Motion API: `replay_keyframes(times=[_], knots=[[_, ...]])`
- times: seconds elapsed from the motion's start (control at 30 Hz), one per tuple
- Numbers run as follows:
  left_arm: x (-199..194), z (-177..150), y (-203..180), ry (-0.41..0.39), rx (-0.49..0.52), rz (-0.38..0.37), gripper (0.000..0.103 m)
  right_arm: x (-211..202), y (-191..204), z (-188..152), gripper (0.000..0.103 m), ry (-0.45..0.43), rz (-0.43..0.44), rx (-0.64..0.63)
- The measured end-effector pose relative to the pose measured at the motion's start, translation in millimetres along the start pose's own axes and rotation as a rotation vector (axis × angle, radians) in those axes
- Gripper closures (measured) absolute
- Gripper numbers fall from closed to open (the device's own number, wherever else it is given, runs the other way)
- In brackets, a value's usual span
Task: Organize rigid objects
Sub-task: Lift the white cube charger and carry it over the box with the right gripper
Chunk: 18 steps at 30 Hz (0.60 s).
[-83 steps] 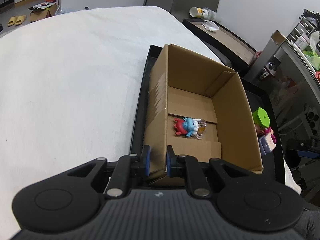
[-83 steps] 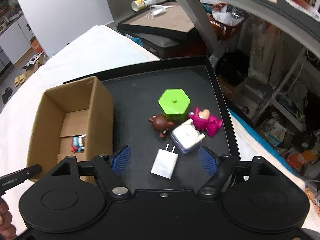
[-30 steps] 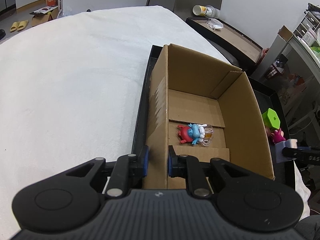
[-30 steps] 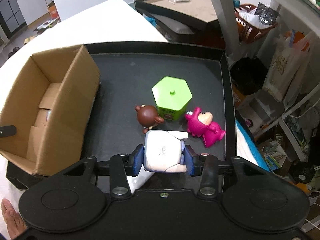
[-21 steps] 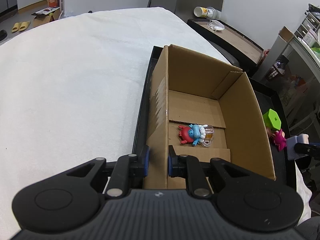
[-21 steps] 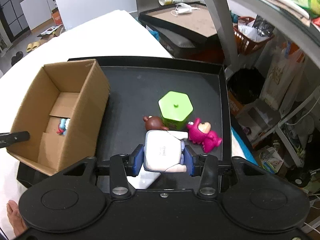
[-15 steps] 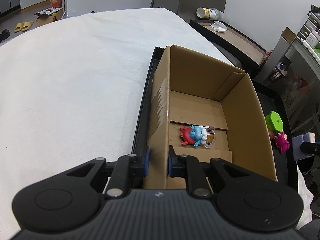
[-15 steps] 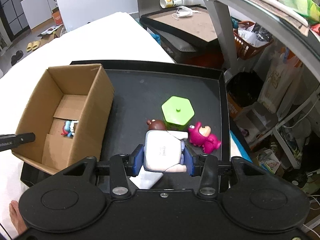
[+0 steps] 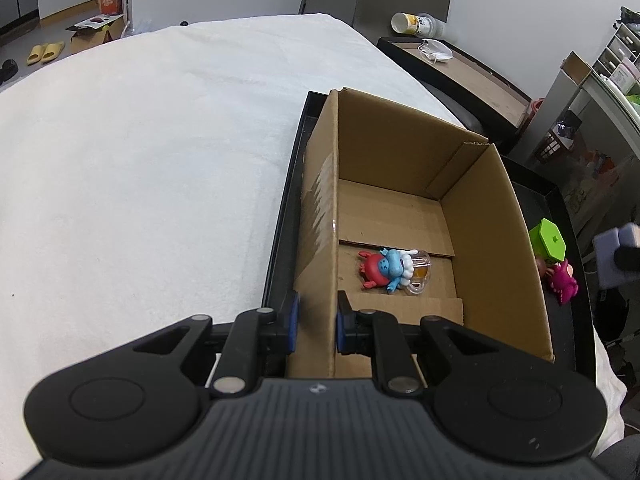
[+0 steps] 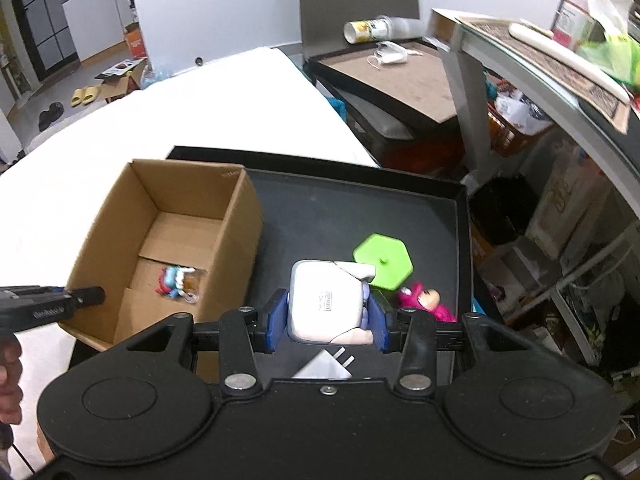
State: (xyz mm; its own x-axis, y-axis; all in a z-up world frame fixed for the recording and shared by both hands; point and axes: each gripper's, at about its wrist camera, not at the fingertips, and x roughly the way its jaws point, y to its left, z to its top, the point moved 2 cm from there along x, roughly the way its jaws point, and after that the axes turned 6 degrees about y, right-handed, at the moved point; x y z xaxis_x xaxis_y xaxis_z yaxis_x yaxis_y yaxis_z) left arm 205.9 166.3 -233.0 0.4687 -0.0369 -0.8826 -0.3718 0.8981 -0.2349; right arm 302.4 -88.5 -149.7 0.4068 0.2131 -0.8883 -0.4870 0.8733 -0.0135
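An open cardboard box stands on the left of a black tray. My left gripper is shut on the box's near left wall. Inside the box lies a red-and-blue toy figure. My right gripper is shut on a white boxy toy, held in the air above the tray and seen at the right edge of the left wrist view. On the tray lie a green hexagonal container, a pink plush toy and a white charger plug.
The tray sits on a white cloth-covered surface. Behind it stands a low table with a tipped cup and a mask. Shelves and bags crowd the right side. A hand holds the left gripper.
My right gripper has risen with the white toy, so the tray and its objects look smaller and farther. The brown bear toy is now hidden behind it. The left gripper stayed on the box wall.
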Motion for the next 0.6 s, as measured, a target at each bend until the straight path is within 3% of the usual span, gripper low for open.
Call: replay_keyframes(times=[0.6], knots=[[-0.1, 1.8, 1.5, 0.021, -0.004, -0.015, 0.087, 2.1, 49.8, 36.4, 0.061, -0.045, 0.104, -0.097]])
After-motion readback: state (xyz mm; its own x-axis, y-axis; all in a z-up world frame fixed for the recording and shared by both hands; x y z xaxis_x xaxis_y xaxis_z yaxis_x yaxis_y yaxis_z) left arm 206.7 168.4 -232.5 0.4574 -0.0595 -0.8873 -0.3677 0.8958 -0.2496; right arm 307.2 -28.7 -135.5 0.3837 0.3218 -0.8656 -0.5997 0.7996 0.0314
